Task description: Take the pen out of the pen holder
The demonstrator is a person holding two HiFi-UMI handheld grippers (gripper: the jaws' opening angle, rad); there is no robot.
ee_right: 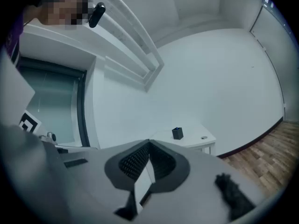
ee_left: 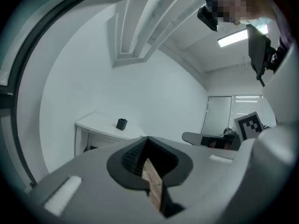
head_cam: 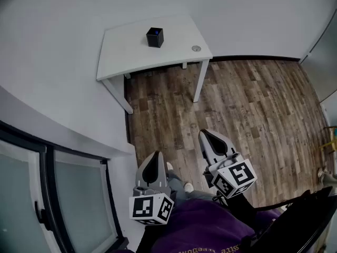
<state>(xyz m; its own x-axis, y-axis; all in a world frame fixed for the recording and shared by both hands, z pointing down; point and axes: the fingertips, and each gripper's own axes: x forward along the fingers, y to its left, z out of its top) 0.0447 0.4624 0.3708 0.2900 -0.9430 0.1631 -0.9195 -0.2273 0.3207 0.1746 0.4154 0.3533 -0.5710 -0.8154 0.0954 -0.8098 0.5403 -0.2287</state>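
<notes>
A small black pen holder (head_cam: 155, 37) stands on a white table (head_cam: 124, 54) against the far wall. A blue pen tip (head_cam: 156, 32) shows at its top. Both grippers hang far from the table, close to the person's body. My left gripper (head_cam: 153, 155) is shut with nothing in it, its jaw tips meeting. My right gripper (head_cam: 203, 133) is also shut and holds nothing. The left gripper view shows the pen holder (ee_left: 122, 123) small and distant beyond the left gripper (ee_left: 147, 137). From the right gripper (ee_right: 149, 141), the pen holder (ee_right: 177, 133) looks just as far off.
A small round disc (head_cam: 196, 48) lies near the table's right corner. Wooden floor (head_cam: 247, 104) stretches between me and the table. A dark-framed window (head_cam: 47, 194) runs along the left wall. A door (ee_left: 218, 115) shows at the right in the left gripper view.
</notes>
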